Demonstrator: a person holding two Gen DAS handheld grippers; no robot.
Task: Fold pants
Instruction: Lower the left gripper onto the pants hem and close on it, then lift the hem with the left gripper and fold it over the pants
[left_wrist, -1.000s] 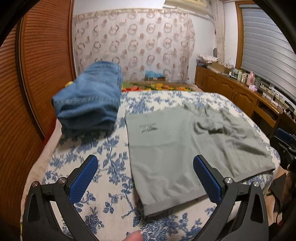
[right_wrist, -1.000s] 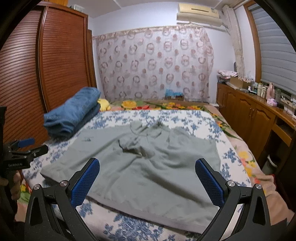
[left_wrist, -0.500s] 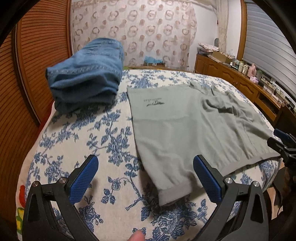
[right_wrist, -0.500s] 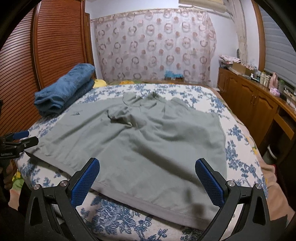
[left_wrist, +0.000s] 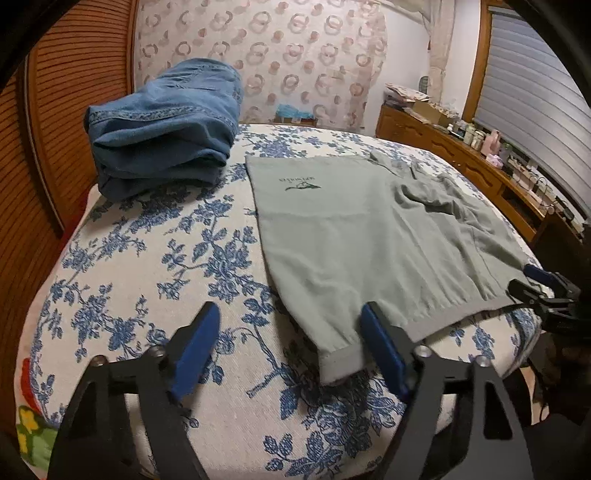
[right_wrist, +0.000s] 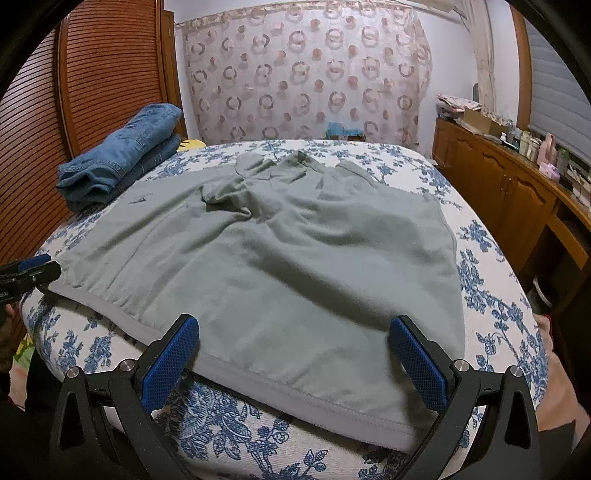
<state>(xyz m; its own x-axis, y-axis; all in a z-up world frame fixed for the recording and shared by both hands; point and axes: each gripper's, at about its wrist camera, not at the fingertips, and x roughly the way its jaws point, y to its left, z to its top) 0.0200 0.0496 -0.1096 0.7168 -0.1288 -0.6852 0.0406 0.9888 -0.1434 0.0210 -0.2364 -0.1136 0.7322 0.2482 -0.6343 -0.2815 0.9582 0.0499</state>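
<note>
Our left gripper tips down over the gray pants, its jaws just closing on the corner but not pinching yet. Our right gripper tips down too, wide open, holding nothing.

Dim, warm indoor light is falling evenly; soft shadows are lying under the gripper fingers. Fisheye distortion is bending edges, corners are vignetting black.
</note>
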